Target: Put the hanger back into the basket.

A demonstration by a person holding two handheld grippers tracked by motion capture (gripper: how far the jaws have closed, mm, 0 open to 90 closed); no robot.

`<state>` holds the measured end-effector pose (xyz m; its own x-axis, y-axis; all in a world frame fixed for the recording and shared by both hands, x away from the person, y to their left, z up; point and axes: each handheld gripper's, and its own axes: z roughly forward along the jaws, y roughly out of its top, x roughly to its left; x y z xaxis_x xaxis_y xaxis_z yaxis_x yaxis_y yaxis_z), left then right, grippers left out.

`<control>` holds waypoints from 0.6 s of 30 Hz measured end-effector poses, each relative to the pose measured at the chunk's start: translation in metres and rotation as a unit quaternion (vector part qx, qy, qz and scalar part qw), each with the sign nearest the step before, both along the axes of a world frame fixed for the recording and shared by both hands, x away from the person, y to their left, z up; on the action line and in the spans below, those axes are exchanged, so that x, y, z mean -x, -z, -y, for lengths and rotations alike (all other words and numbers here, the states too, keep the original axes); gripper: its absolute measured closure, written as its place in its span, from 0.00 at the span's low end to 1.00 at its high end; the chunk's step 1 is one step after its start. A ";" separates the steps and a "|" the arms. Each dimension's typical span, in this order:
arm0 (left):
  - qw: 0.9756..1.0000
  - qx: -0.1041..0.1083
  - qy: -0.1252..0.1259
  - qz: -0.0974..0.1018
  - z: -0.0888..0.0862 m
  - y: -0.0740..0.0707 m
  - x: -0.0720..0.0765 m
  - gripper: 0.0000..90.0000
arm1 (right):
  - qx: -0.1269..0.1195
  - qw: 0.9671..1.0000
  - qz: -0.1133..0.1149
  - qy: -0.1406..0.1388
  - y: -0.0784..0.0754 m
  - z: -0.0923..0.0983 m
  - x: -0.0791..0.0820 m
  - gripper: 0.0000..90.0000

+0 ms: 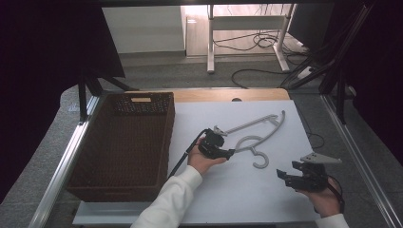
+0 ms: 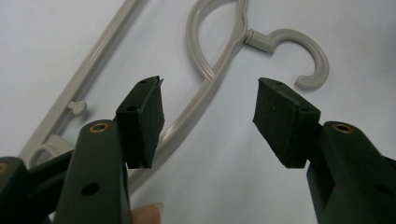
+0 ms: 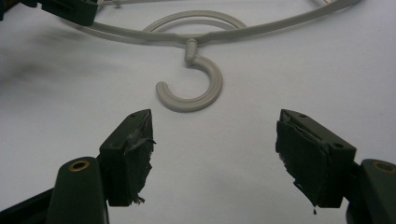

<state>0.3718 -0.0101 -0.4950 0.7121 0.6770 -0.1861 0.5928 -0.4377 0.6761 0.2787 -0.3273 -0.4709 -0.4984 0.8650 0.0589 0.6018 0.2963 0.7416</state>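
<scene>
Hanger [image 1: 256, 135]: laid flat on white tabletop [image 1: 285, 199], beside wicker basket [image 1: 123, 142]. Left gripper [image 2: 208, 116]: jaws spread astride its arm, presumably for grasping. Right gripper [image 3: 212, 154]: jaws spread, held clear.

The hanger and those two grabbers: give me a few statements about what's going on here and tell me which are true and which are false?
1. The hanger lies flat on the white table. True.
2. The hanger is inside the basket. False: it is on the table to the right of the basket, and nothing can be seen in the basket.
3. The left gripper is open, with the hanger's arm running between its jaws. True.
4. The right gripper is clamped on the hanger's hook. False: it is open and short of the hook, touching nothing.
5. The basket is white plastic. False: it is dark brown woven wicker.
</scene>
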 end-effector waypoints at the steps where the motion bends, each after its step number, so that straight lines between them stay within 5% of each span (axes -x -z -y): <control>1: 1.000 -0.001 -0.001 -0.001 0.001 0.001 -0.001 0.47 | 0.000 1.000 0.000 0.000 0.000 0.000 0.000 0.31; 6: 1.000 -0.017 0.003 0.005 0.004 0.005 -0.005 0.47 | 0.001 1.000 -0.001 0.000 0.001 0.000 0.000 0.31; 18: 1.000 -0.010 0.021 -0.003 0.005 0.011 -0.018 0.51 | 0.001 1.000 -0.002 0.001 0.002 0.001 -0.001 0.31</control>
